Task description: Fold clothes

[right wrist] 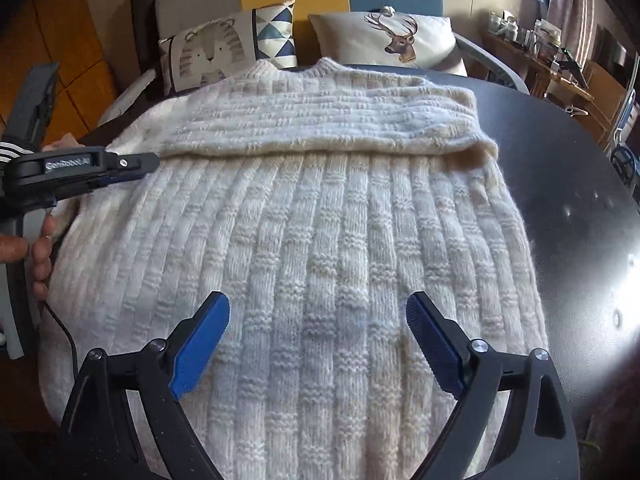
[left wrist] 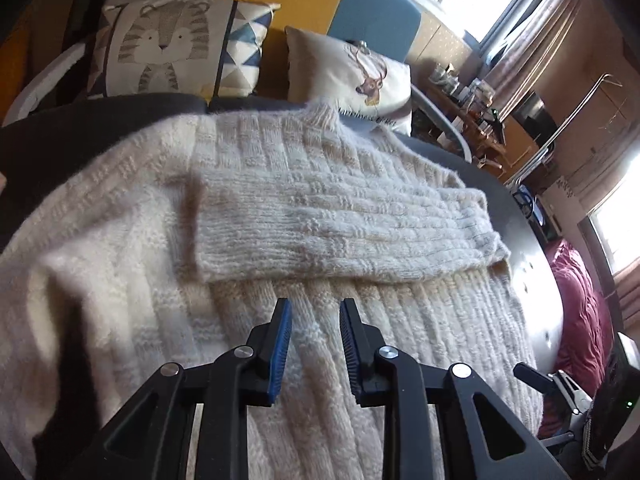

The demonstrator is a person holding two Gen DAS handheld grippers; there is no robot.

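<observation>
A cream ribbed knit sweater (right wrist: pixel 312 240) lies flat on a dark round table (right wrist: pixel 568 168), its collar toward the far pillows. One sleeve (right wrist: pixel 320 128) is folded across the chest; it also shows in the left wrist view (left wrist: pixel 332 224). My left gripper (left wrist: pixel 315 308) hovers over the sweater body (left wrist: pixel 400 320), jaws slightly apart and empty; it shows from the side in the right wrist view (right wrist: pixel 136 166) at the sweater's left edge. My right gripper (right wrist: pixel 318 312) is wide open and empty above the lower body of the sweater.
Two pillows, a tiger one (right wrist: pixel 216 56) and a deer one (right wrist: pixel 396 40), lean on chairs behind the table. A cluttered wooden shelf (right wrist: pixel 536 48) stands at the right. A red quilted item (left wrist: pixel 580 304) lies beyond the table's right edge.
</observation>
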